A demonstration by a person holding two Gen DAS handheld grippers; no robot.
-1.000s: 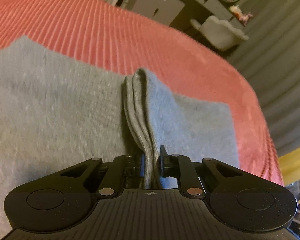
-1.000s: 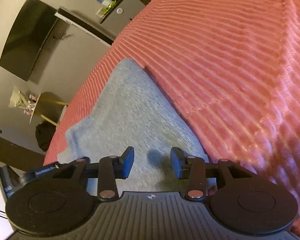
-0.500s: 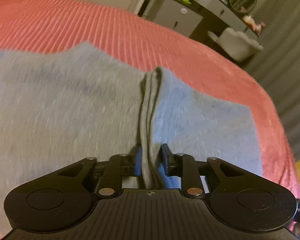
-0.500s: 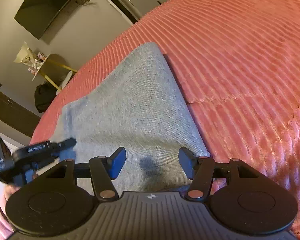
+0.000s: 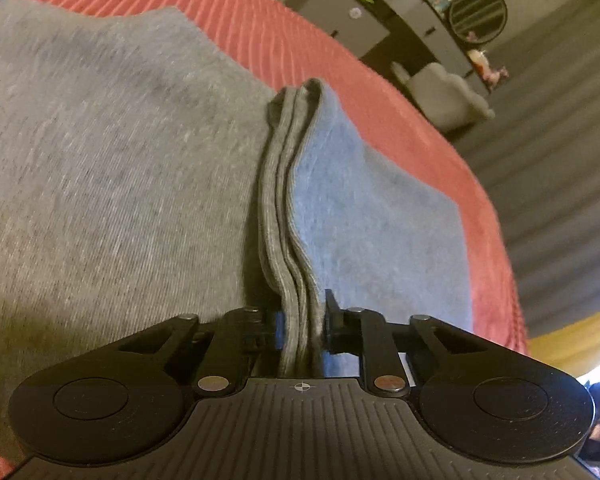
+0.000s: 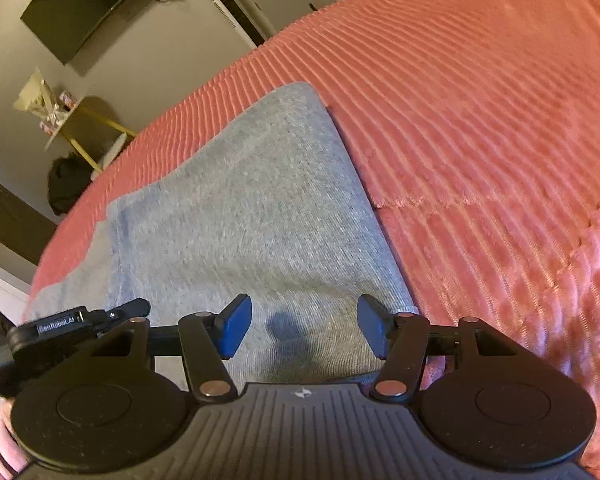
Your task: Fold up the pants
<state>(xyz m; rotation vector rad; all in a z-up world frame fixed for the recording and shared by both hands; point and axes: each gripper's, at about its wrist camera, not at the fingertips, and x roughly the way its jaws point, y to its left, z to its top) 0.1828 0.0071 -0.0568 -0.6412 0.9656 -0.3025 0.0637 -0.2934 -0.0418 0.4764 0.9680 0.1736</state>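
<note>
Bare bedspread (image 6: 480,128) right of pants (image 6: 240,220): free.

Grey pants (image 6: 252,216) lie flat on a ribbed coral bedspread (image 6: 480,112), one corner pointing toward the far wall. The right gripper (image 6: 304,328) hangs over the near edge of the cloth, its blue-padded jaws spread apart with nothing between them. The left gripper (image 6: 76,322) shows at the lower left edge, over the fabric.

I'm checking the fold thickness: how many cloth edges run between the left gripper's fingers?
3, side by side in the gray pants bundle, pinched by the left gripper; more may hide behind.
</note>
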